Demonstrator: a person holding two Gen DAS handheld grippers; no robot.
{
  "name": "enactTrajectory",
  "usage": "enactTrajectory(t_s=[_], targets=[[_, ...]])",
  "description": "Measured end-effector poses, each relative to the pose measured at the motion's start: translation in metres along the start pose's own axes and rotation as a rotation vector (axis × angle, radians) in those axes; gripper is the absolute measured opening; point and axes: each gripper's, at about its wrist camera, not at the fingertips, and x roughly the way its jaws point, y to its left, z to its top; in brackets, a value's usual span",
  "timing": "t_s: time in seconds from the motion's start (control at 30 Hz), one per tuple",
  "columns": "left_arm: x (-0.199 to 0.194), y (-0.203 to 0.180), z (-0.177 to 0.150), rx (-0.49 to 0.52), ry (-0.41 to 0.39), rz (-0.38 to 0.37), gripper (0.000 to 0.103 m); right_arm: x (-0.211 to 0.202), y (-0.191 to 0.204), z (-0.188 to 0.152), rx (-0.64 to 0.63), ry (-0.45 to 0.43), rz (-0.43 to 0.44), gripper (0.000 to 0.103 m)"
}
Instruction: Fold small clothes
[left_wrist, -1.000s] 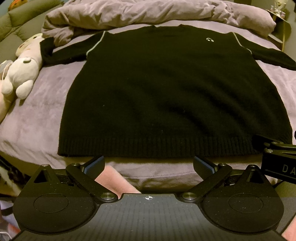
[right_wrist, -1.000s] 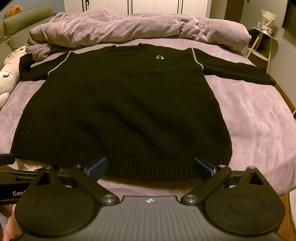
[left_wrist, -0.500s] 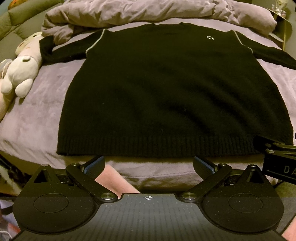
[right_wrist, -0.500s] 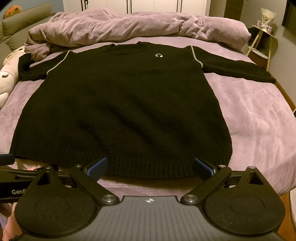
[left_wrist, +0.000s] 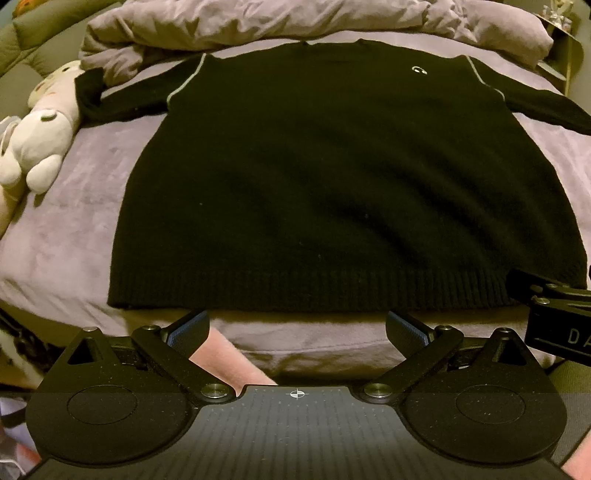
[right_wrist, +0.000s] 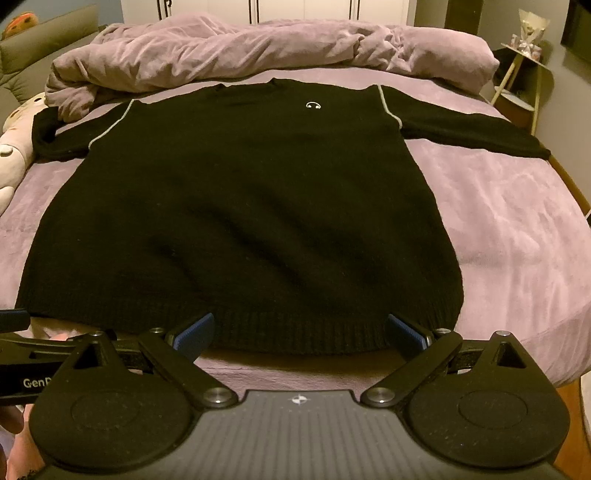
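A black knit sweater (left_wrist: 332, 177) (right_wrist: 243, 214) lies flat, front up, on a lilac bed, both sleeves spread sideways and a small white logo on the chest. Its ribbed hem faces me at the bed's near edge. My left gripper (left_wrist: 297, 326) hovers open just short of the hem, nothing between its blue-padded fingers. My right gripper (right_wrist: 300, 330) is open too, fingertips level with the hem near its right half, holding nothing. Each gripper's body shows at the edge of the other's view.
A rumpled lilac duvet (right_wrist: 258, 48) is heaped behind the sweater's collar. White plush toys (left_wrist: 33, 144) lie at the bed's left side, touching the left sleeve cuff. A small side table (right_wrist: 524, 74) stands at the far right. Bare bedsheet (right_wrist: 517, 229) flanks the sweater.
Both views have crept slightly forward and lower toward the hem. The sweater has not moved, and both grippers stay open.
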Motion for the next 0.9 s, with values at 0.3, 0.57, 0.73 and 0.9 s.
enactTrajectory(t_s=[0.3, 0.57, 0.73, 0.9], targets=[[0.003, -0.001, 0.001, -0.001, 0.011, -0.003, 0.103, 0.003, -0.001, 0.000, 0.004, 0.009, 0.000, 0.099], [0.007, -0.002, 0.002, -0.003, 0.026, -0.007, 0.103, 0.008, -0.002, 0.000, 0.005, 0.021, 0.000, 0.099], [0.012, -0.002, 0.003, -0.010, 0.039, -0.007, 0.103, 0.012, -0.003, 0.001, 0.009, 0.033, -0.002, 0.099], [0.017, -0.004, 0.004, -0.011, 0.054, -0.011, 0.103, 0.016, -0.004, 0.002, 0.006, 0.042, 0.002, 0.099]])
